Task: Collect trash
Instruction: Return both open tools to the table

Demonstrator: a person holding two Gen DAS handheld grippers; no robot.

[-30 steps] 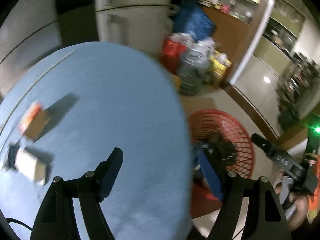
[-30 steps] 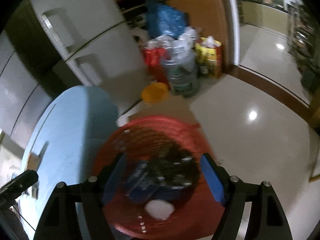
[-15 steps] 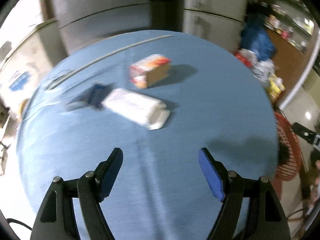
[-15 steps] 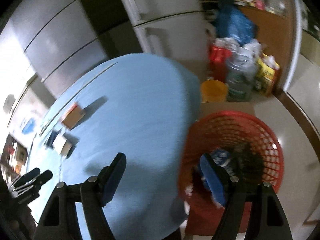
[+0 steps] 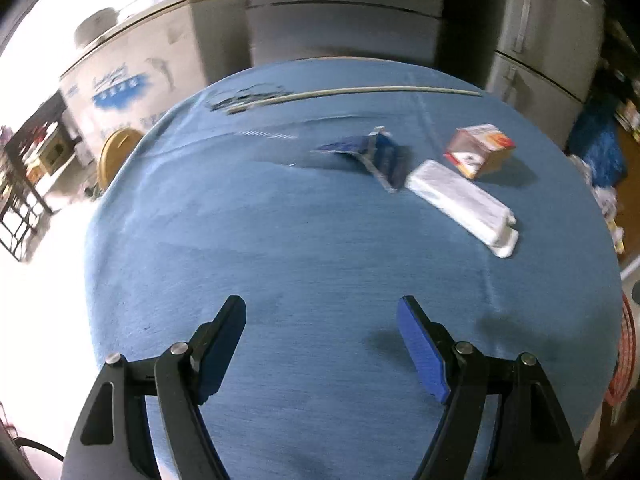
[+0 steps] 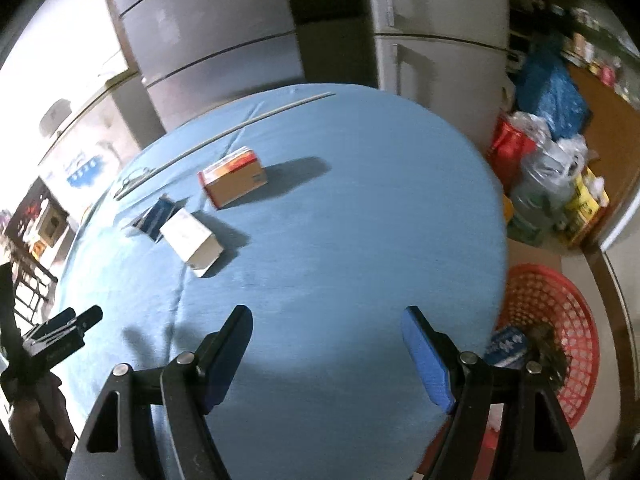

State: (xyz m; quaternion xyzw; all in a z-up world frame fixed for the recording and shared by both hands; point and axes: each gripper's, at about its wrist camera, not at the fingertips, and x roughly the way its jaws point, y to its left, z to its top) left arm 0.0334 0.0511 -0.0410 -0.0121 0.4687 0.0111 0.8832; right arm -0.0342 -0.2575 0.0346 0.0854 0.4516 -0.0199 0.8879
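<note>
While both tools, left tool (image 5: 321,322) and right tool (image 6: 328,330), gape wide and empty, white box (image 5: 460,200), orange carton (image 5: 480,150), blue wrapper (image 5: 380,156) sit upper right of frame on surface (image 5: 280,248); flat wrapper may slip grasp.

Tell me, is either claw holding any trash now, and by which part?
Nothing is held. The left claw and the right claw are both open and empty above the blue table.

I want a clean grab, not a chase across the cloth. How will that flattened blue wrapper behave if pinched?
The blue wrapper lies crumpled and partly lifted, so probably floppy and very light. Its sheen suggests slippery film; open fingers may push it across the tablecloth first.
</note>
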